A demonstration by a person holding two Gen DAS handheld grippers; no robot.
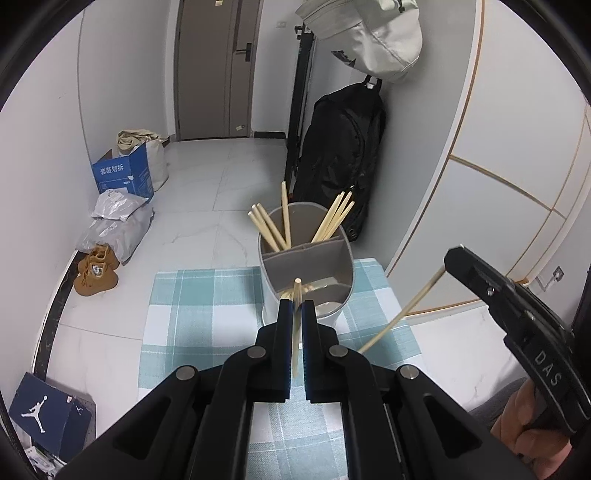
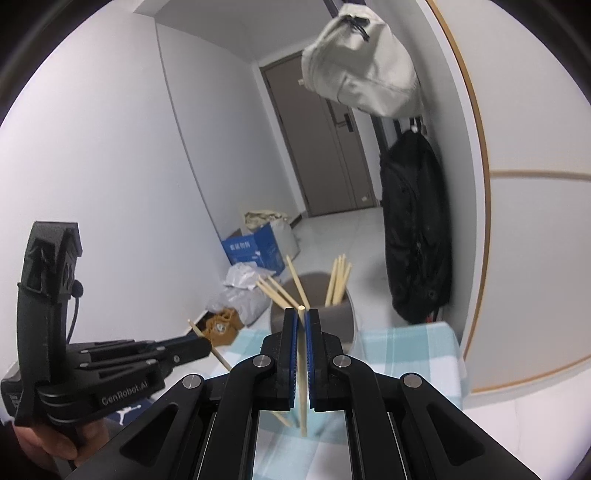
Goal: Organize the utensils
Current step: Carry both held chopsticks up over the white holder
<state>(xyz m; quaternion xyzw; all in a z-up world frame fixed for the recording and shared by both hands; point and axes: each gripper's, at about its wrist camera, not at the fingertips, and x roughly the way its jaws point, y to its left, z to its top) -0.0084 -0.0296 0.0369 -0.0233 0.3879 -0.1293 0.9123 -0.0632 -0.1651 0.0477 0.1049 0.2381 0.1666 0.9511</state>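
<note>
A grey divided utensil holder (image 1: 275, 280) stands on the teal checked cloth (image 1: 199, 295). Several wooden chopsticks (image 1: 271, 230) lean in its far compartments. My left gripper (image 1: 296, 306) is shut on one chopstick (image 1: 294, 350), just in front of the holder's near rim. At the right edge, my right gripper (image 1: 452, 260) holds another chopstick (image 1: 399, 317) slanting down over the cloth. In the right wrist view, the right gripper (image 2: 302, 314) is shut on that chopstick (image 2: 303, 398), with the holder (image 2: 332, 317) behind it. The left gripper (image 2: 201, 347) grips its stick (image 2: 216, 354) at the left.
The small table ends close behind the holder, with white tiled floor (image 1: 207, 177) beyond. A black backpack (image 1: 343, 155) and a pale bag (image 1: 373, 33) hang on the right wall. A blue carton (image 1: 123, 177), plastic bags, tan shoes (image 1: 96, 273) and a shoebox (image 1: 48, 413) lie at the left.
</note>
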